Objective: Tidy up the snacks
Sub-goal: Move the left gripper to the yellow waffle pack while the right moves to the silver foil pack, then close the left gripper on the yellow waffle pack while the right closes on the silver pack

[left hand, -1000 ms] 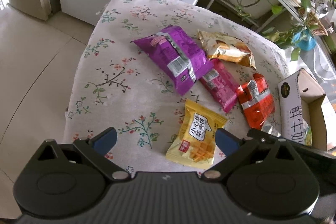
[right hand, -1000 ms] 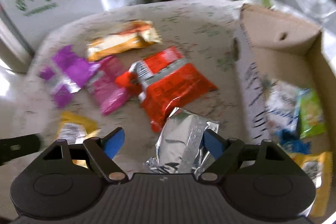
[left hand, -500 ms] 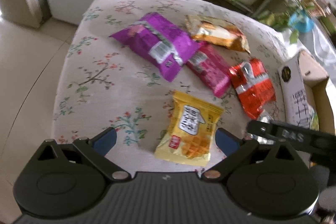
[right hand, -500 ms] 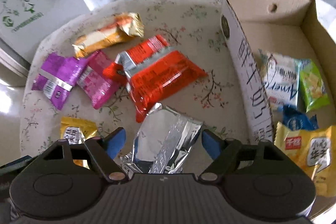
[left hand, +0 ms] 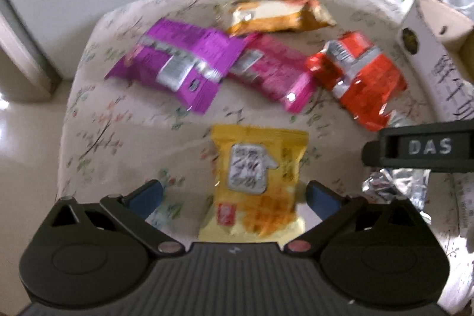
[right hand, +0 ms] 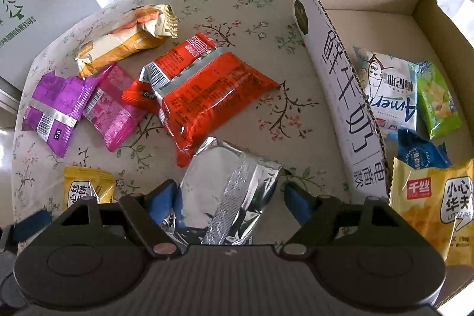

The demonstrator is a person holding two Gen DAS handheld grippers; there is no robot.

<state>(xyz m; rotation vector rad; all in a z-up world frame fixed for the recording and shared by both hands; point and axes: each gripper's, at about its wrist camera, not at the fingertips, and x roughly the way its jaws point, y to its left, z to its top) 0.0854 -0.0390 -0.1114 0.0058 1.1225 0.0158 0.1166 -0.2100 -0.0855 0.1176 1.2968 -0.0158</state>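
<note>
Both hands are going in at once here! The right gripper [right hand: 229, 197] hangs over the silver packet [right hand: 228, 191], jaws spread, one blue pad at each edge but not squeezing. The left gripper [left hand: 234, 194] is just as wide open, straddling the yellow packet [left hand: 257, 182] without pinching it.

To do this well, I'd say each claw wants to come straight down until the pads sit low beside the packet, then close across the narrow middle rather than a crimped end (foil slides out easily). After that, lift clear of the cloth before swinging toward the cardboard box [right hand: 340, 96].

The silver one is crinkled, shiny foil with a seam down its back, lying on the flowered tablecloth [right hand: 260, 2] just short of the box wall, its far corner near the red packet [right hand: 207, 91]. The yellow one is flat and square with a white label, alone at the near edge. Further back lie the purple packet [left hand: 177, 64], the pink packet [left hand: 272, 73] and the orange packet [left hand: 278, 12]. Several snacks are in the box already.
</note>
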